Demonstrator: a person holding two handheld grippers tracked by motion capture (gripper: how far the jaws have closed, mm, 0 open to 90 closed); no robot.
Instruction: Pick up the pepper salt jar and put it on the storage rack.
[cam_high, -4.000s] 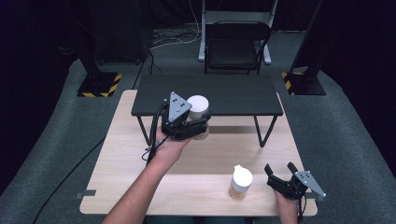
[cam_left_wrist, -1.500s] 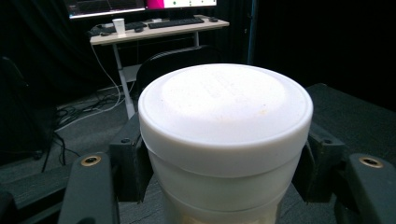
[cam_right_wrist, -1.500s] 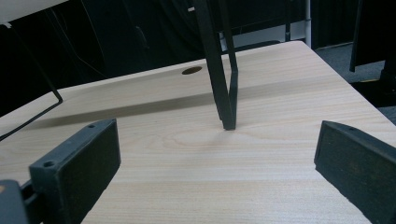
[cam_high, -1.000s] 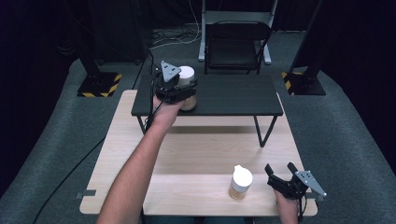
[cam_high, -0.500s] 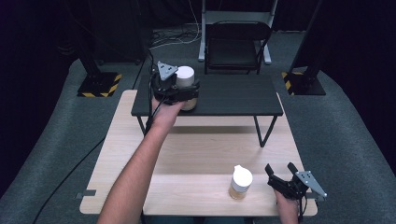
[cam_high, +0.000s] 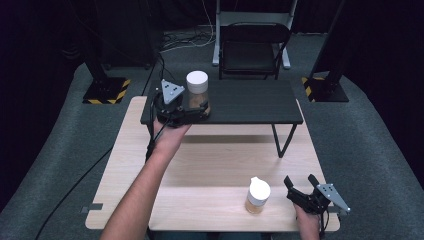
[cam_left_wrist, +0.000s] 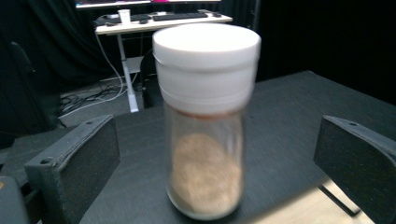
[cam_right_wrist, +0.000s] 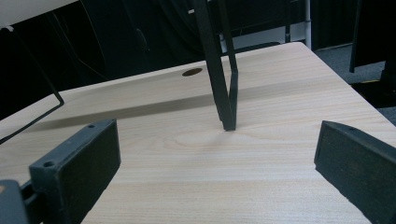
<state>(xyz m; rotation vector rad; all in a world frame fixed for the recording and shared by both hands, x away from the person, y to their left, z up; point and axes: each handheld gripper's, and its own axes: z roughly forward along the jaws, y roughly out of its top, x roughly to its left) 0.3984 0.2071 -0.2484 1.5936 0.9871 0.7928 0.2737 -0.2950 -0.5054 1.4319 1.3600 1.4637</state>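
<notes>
Light wooden table (cam_high: 200, 170) on grey carpet, dark curtains all round. Small black raised shelf (cam_high: 250, 102) on thin metal legs across the far half of the table. Black folding chair (cam_high: 252, 50) beyond it, against a pale stand. Black floor bases with yellow-and-black striped edges far left (cam_high: 105, 90) and far right (cam_high: 325, 87). Cables across the carpet at far left. In the left gripper view, a white desk (cam_left_wrist: 159, 21) with keyboards in the background.

Left gripper (cam_high: 192, 112) reached out over the near left part of the shelf, grey three-cornered plate on top. Jaws spread wide, one each side of a glass jar (cam_left_wrist: 205, 126), clear gaps on both sides, touching neither. Jar upright on the shelf top, white screw lid (cam_left_wrist: 206, 42), brownish powder in the lower half.

Right gripper (cam_high: 302, 187) low at the near right corner of the table, held in a hand at the bottom edge. Jaws wide open, holding nothing; bare wood and one black shelf leg (cam_right_wrist: 224, 84) ahead of them in the right gripper view.

Second white-lidded jar (cam_high: 257, 196) upright on the near table, just left of the right gripper, apart from it.
</notes>
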